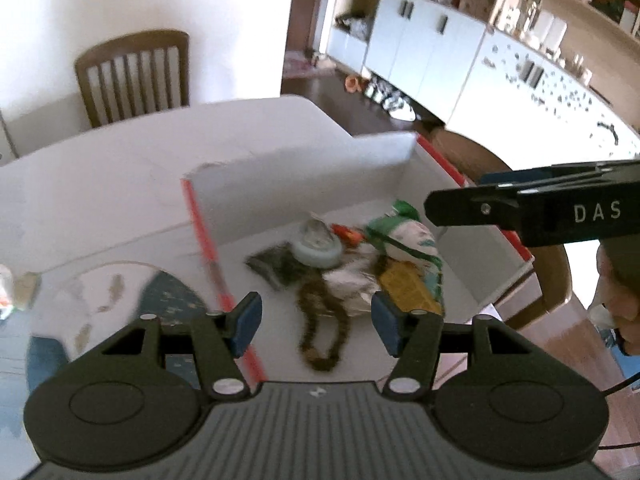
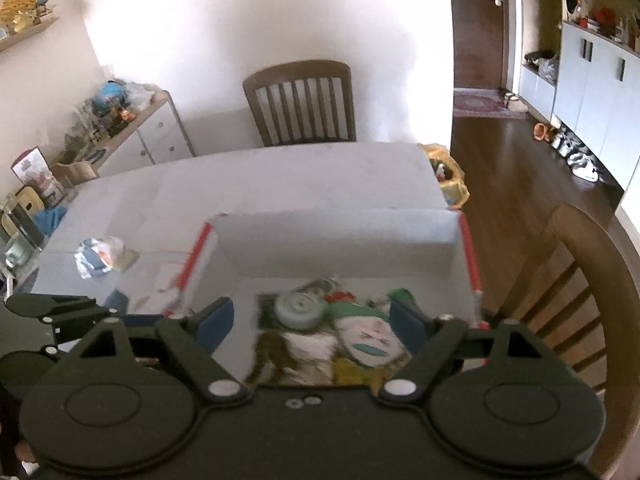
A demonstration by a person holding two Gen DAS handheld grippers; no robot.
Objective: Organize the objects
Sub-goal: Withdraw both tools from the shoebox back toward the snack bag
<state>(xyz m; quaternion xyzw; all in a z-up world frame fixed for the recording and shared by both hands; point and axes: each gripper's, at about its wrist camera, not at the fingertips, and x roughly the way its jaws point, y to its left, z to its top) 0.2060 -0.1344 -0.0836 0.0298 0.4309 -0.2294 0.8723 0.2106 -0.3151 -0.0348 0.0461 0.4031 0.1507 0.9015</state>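
Note:
A white cardboard box [image 1: 304, 176] with red-taped edges stands on the white table [image 1: 100, 192]. Inside lie a brown bead necklace [image 1: 320, 320], a pale green round tin [image 1: 318, 248], a green-and-white packet [image 1: 408, 240], a yellow packet [image 1: 408, 292] and a small orange item [image 1: 346, 234]. My left gripper [image 1: 316, 324] is open and empty above the box's near end. My right gripper [image 2: 312, 326] is open and empty above the box [image 2: 336, 236], over the tin [image 2: 300, 310] and the packet [image 2: 372, 336]; it also shows in the left wrist view [image 1: 520, 216].
A patterned plate [image 1: 112, 300] lies left of the box. A crumpled wrapper [image 2: 102, 258] lies on the table further left. Wooden chairs stand at the far side [image 2: 300, 104] and at the right [image 2: 580, 300]. A sideboard [image 2: 132, 136] with clutter stands by the wall.

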